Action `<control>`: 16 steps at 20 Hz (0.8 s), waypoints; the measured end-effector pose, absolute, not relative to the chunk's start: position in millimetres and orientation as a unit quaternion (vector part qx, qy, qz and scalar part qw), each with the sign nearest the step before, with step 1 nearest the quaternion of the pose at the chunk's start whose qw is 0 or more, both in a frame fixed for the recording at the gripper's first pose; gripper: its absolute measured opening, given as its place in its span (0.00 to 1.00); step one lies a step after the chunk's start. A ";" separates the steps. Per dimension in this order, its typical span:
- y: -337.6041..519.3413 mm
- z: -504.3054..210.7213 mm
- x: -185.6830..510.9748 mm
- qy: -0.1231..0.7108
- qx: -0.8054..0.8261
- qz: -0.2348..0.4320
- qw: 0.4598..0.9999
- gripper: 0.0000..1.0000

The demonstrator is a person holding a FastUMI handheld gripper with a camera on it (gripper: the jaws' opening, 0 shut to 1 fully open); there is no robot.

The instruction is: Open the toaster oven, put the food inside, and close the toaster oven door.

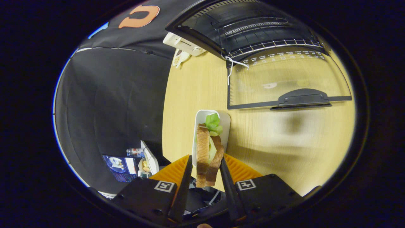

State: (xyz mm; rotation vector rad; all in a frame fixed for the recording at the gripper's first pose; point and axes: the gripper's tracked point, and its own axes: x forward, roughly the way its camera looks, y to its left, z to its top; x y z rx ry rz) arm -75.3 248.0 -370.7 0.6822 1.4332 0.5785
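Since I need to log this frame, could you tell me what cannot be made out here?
- Sandwich, gripper view: lower end hidden between the gripper fingers shut on it.
- White tray: mostly behind the sandwich.
- Toaster oven interior: dark, top cut off.
- White item beyond the oven: too small.

- The surface (196, 95) is pale wood-grain with a rounded edge.
- A toaster oven (250, 28) stands at its far side, its glass door (284, 82) folded down flat over the wood.
- A white tray (202, 117) lies just ahead of the fingers.
- A white appliance (183, 44) sits left of the oven, something small and pale beside it.
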 end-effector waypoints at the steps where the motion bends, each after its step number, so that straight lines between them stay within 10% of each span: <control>1: 248.0 -368.6 -74.7 0.633 0.307 0.255 0.663 0.48; 16: 173.8 -234.7 -54.7 0.516 0.419 0.255 0.702 0.31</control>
